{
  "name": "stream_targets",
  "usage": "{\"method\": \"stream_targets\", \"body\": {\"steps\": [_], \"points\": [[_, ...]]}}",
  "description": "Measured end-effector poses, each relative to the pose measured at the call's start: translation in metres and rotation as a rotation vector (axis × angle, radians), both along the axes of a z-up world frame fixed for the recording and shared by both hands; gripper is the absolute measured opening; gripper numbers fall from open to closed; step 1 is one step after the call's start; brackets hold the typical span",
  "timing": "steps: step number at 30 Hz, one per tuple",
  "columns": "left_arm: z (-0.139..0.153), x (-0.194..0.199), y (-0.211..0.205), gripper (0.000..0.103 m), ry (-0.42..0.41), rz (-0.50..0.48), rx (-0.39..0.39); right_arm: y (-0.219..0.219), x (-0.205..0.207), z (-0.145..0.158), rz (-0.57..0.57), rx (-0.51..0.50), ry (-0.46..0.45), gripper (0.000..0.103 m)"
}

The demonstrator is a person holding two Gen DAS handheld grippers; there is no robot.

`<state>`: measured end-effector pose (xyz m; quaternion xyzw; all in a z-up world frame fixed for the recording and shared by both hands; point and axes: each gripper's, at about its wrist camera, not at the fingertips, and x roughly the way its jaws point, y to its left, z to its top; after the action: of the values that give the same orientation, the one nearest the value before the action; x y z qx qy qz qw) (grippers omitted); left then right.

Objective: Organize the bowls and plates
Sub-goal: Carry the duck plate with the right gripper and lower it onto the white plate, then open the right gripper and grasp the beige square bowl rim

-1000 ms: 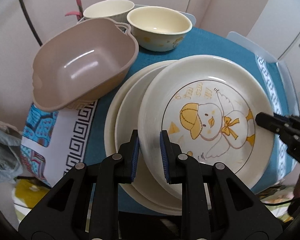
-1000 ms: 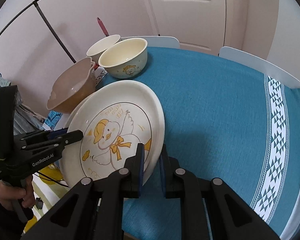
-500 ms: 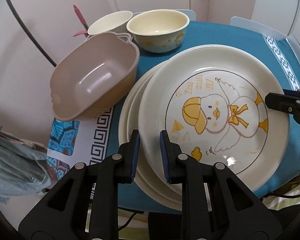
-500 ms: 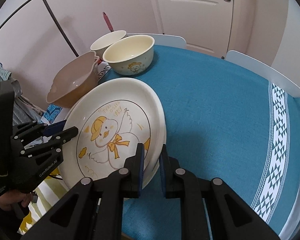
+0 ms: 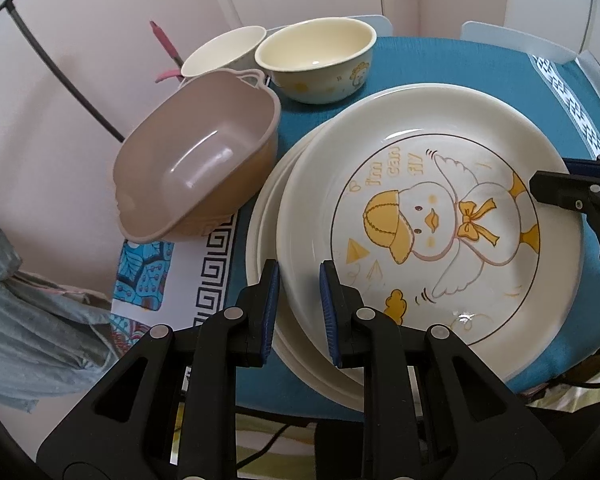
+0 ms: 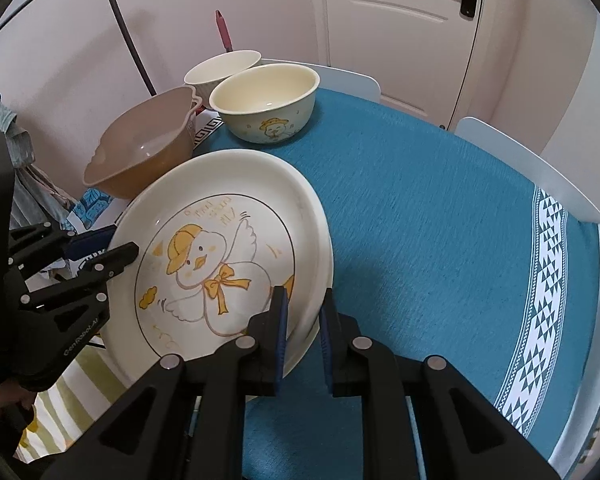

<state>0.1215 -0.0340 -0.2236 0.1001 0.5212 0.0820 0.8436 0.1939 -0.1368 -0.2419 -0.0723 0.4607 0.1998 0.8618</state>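
A cream plate with a yellow duck drawing [image 5: 432, 216] [image 6: 220, 248] lies on top of a stack of plain cream plates [image 5: 266, 216] [image 6: 327, 248] at the edge of the blue tablecloth. My left gripper [image 5: 300, 276] [image 6: 116, 248] is shut on the duck plate's rim on one side. On the opposite rim my right gripper [image 6: 303, 300] [image 5: 540, 184] is shut as well. Beyond the plates stand a tilted brown plastic bowl [image 5: 196, 160] [image 6: 140, 152], a cream duck bowl [image 5: 316, 64] [image 6: 264, 100] and a white bowl [image 5: 220, 52] [image 6: 220, 66].
The blue tablecloth [image 6: 440, 240] stretches to the right of the stack. White chair backs [image 6: 532, 168] stand at the table's far side, with a door behind them. A grey cloth [image 5: 28, 320] hangs past the table's left edge, and a hand [image 6: 4, 404] holds the left gripper.
The left gripper has rolled and shifted a little with its grip kept, so the plate and bowls sit differently in its view. The right gripper has barely moved.
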Motion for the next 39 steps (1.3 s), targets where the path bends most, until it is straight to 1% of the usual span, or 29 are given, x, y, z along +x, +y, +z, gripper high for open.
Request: {"method": "stream_targets", "body": {"steps": [10, 15, 17, 19, 22, 25, 26, 28, 30, 31, 32, 33, 34, 35, 36, 39], "points": [[0.003, -0.002, -0.005, 0.018, -0.002, 0.004, 0.028, 0.002, 0.001, 0.000, 0.009, -0.016, 0.000, 0.015], [0.004, -0.003, -0.007, 0.018, -0.005, 0.014, 0.063, 0.003, 0.001, -0.003, 0.012, -0.028, 0.007, 0.015], [0.004, -0.002, -0.005, 0.018, 0.001, 0.020, 0.056, 0.003, -0.001, -0.002, 0.022, -0.015, 0.000, 0.015], [0.004, -0.002, -0.004, 0.018, -0.003, 0.022, 0.046, 0.004, -0.002, -0.001, 0.025, -0.027, -0.011, 0.015], [0.005, -0.002, -0.004, 0.018, 0.004, 0.022, 0.046, 0.003, -0.002, -0.001, 0.022, -0.020, -0.008, 0.015], [0.015, -0.001, 0.000, 0.018, -0.004, 0.030, 0.010, 0.001, -0.002, 0.004, 0.019, -0.003, -0.014, 0.015], [0.019, -0.001, 0.001, 0.021, -0.011, 0.033, 0.007, 0.000, -0.002, 0.009, 0.017, 0.004, -0.021, 0.015], [0.035, -0.001, 0.003, 0.021, -0.037, 0.044, 0.004, -0.001, -0.002, 0.017, 0.016, 0.022, -0.028, 0.015], [0.050, 0.000, 0.007, 0.022, -0.065, 0.055, -0.002, -0.004, -0.001, 0.028, 0.016, 0.064, -0.033, 0.015], [0.061, 0.000, 0.010, 0.029, -0.085, 0.065, -0.008, -0.006, 0.000, 0.035, 0.015, 0.092, -0.037, 0.018], [0.070, 0.000, 0.014, 0.055, -0.107, 0.076, -0.015, -0.007, 0.001, 0.040, 0.015, 0.111, -0.042, 0.033], [0.079, -0.001, 0.018, 0.075, -0.136, 0.091, -0.019, -0.009, 0.001, 0.047, 0.016, 0.138, -0.056, 0.047], [0.086, -0.003, 0.020, 0.103, -0.164, 0.101, -0.016, -0.012, 0.001, 0.054, 0.018, 0.163, -0.074, 0.084], [0.098, -0.006, 0.022, 0.103, -0.218, 0.113, -0.005, -0.015, 0.001, 0.062, 0.021, 0.195, -0.100, 0.103], [0.109, -0.010, 0.025, 0.103, -0.255, 0.118, 0.009, -0.016, 0.001, 0.068, 0.027, 0.218, -0.118, 0.103], [0.126, -0.012, 0.034, 0.103, -0.272, 0.139, 0.011, -0.015, 0.009, 0.081, 0.050, 0.251, -0.133, 0.103]]}}
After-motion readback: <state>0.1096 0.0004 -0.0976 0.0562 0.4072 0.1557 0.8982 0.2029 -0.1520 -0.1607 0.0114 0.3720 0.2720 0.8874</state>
